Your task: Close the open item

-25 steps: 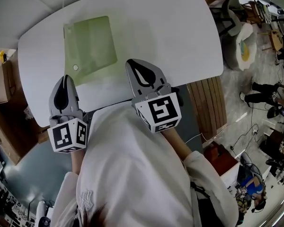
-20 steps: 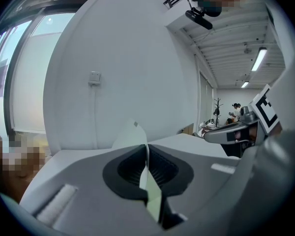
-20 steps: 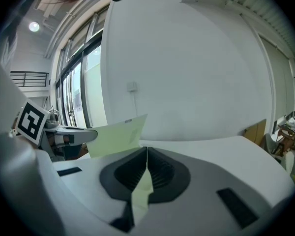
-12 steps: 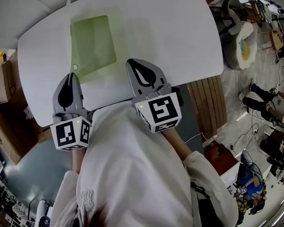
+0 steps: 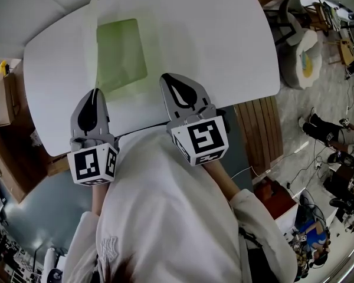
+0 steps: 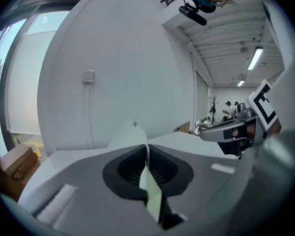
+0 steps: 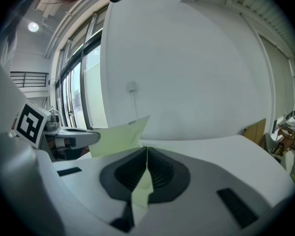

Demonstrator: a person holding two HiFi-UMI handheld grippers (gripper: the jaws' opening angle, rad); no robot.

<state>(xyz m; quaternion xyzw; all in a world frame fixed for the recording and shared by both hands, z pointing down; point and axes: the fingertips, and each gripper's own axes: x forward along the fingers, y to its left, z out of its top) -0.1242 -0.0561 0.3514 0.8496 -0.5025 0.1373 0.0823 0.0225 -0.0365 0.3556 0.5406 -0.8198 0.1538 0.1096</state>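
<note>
A pale green translucent folder [image 5: 123,52] lies on the white table [image 5: 212,40]. Its cover [image 5: 94,34] stands nearly on edge along the folder's left side. My left gripper [image 5: 94,93] is shut on the cover's near corner; in the left gripper view the thin sheet [image 6: 150,186] runs between the closed jaws [image 6: 146,149]. My right gripper [image 5: 167,79] sits at the folder's near right corner, shut on a pale green sheet [image 7: 141,188] that shows between its jaws [image 7: 146,151]. The raised cover [image 7: 119,136] shows to the left in that view.
The table's near edge runs just under both grippers. A slatted wooden bench [image 5: 259,128] stands to the right, a cushioned chair [image 5: 301,46] beyond it. A cardboard box [image 5: 3,96] sits left of the table. A white wall [image 6: 113,73] rises behind the table.
My left gripper has moved right and slightly away from me with the cover, which has swung up from lying flat on the left to standing almost on edge. The right gripper has stayed put.
</note>
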